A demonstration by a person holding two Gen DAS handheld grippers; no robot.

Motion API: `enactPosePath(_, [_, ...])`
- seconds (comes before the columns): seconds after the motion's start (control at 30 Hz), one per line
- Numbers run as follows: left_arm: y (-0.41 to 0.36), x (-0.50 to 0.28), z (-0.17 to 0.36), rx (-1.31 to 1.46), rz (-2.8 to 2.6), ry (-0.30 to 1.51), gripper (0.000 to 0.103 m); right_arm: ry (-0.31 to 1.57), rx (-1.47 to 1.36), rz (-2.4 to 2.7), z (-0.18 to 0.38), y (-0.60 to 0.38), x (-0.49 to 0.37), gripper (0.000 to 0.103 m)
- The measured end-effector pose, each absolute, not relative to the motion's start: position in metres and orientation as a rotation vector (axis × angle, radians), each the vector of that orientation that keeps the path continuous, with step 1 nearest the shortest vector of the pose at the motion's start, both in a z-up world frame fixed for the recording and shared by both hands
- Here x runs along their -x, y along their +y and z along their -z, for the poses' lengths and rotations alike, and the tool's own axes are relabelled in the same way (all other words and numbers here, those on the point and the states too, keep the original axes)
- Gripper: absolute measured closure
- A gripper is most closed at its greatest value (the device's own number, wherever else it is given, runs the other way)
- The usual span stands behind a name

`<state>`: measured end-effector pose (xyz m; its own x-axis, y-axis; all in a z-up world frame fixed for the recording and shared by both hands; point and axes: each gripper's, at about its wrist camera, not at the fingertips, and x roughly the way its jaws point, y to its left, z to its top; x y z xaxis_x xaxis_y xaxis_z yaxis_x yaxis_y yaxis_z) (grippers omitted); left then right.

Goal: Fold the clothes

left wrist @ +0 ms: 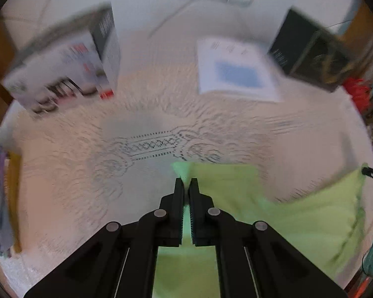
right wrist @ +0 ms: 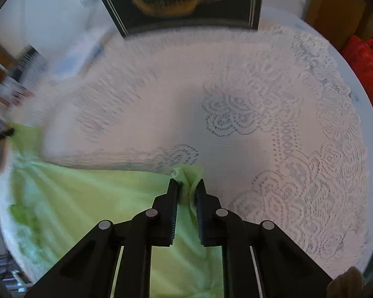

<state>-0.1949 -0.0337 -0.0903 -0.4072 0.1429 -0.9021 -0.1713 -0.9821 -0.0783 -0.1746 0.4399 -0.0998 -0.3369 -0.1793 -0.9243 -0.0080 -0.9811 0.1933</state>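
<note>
A light green garment [left wrist: 298,213] hangs stretched between my two grippers above a table with a white lace cloth [left wrist: 149,146]. My left gripper [left wrist: 186,182] is shut on one corner of the garment, which pokes out past the fingertips. My right gripper [right wrist: 187,183] is shut on another bunched corner of the green garment [right wrist: 92,198], which spreads down and to the left. The far tip of the right gripper [left wrist: 371,172] shows at the right edge of the left wrist view. Both views are motion-blurred.
On the lace cloth [right wrist: 273,129] stand a white printed box [left wrist: 64,62] at back left, a white sheet with a blue patch [left wrist: 236,72], and a dark box [left wrist: 308,49], seen also in the right wrist view [right wrist: 186,2]. A red basket [right wrist: 365,62] sits beyond the right edge.
</note>
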Motion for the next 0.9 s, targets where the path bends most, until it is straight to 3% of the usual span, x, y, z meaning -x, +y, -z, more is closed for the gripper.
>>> enactPosePath(0.23, [-0.042, 0.064, 0.042, 1.363, -2.514, 0.164, 0.101, -0.326, -1.529, 2.528, 0.062, 0.475, 0.067, 0.09])
enactPosePath(0.47, [-0.029, 0.008, 0.105, 1.599, -2.359, 0.191, 0.098, -0.374, -1.654, 2.488, 0.084, 0.484, 0.027, 0.089])
enactPosePath(0.6, [-0.019, -0.016, 0.147, 1.762, -2.253, 0.184, 0.084, -0.412, -1.687, 2.453, 0.09, 0.476, 0.037, 0.085])
enactPosePath(0.7, [-0.03, -0.018, 0.138, 1.767, -2.287, 0.061, 0.067, -0.44, -1.731, 2.414, 0.096, 0.472, 0.053, 0.063])
enactPosePath(0.77, [-0.041, -0.015, 0.113, 1.704, -2.353, -0.051, 0.054, -0.433, -1.741, 2.421, 0.095, 0.469, 0.064, 0.041])
enactPosePath(0.9, [-0.056, 0.007, 0.086, 1.674, -2.491, -0.193, 0.049, -0.432, -1.749, 2.449, 0.09, 0.466, 0.085, 0.041])
